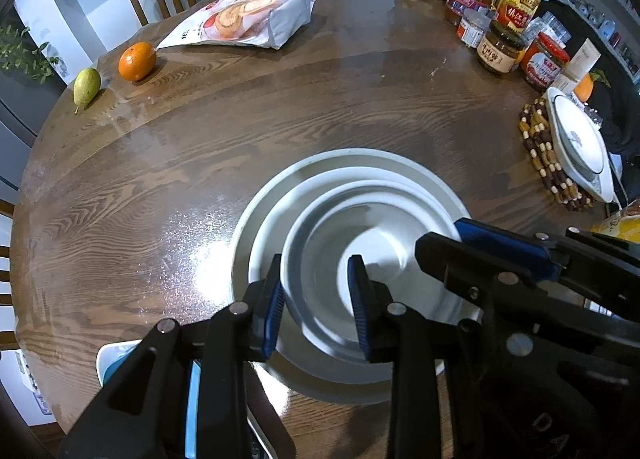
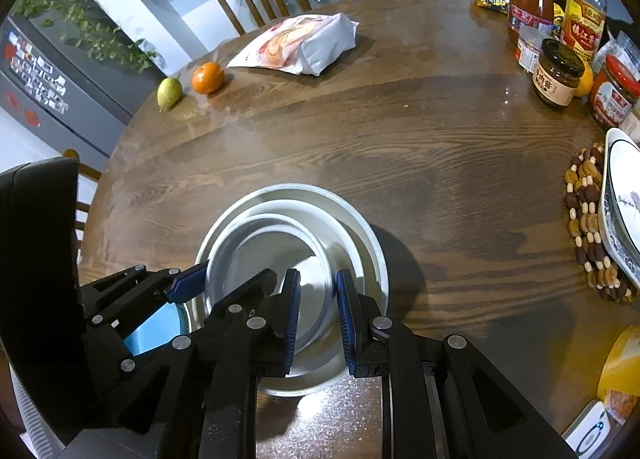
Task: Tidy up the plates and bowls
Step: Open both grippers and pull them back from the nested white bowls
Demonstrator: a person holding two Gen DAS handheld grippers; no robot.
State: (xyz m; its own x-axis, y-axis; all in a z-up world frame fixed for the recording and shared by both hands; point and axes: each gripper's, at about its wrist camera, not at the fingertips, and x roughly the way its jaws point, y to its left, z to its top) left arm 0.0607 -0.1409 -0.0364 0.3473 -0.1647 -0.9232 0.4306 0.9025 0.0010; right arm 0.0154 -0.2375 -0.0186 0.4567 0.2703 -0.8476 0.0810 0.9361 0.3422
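A: What does the left wrist view show?

B: A round wooden bench (image 1: 200, 163). Near its front edge sits a nested stack of metal bowls (image 1: 360, 259) — three rims visible. The left gripper (image 1: 316, 291) is part open, its fingers straddling the innermost rim, not closed on it. A patterned plate (image 1: 580, 147) rests on a beaded trivet (image 1: 536, 147), well apart at the right.

A: And the right wrist view?

B: The same stack (image 2: 292, 259). The right gripper (image 2: 318, 319) is also part open, astride the near right rim — gripping nothing. The plate (image 2: 624, 195) lies far right.

A: Progress?

B: Bowls look stacked; the plate seems still unsorted.
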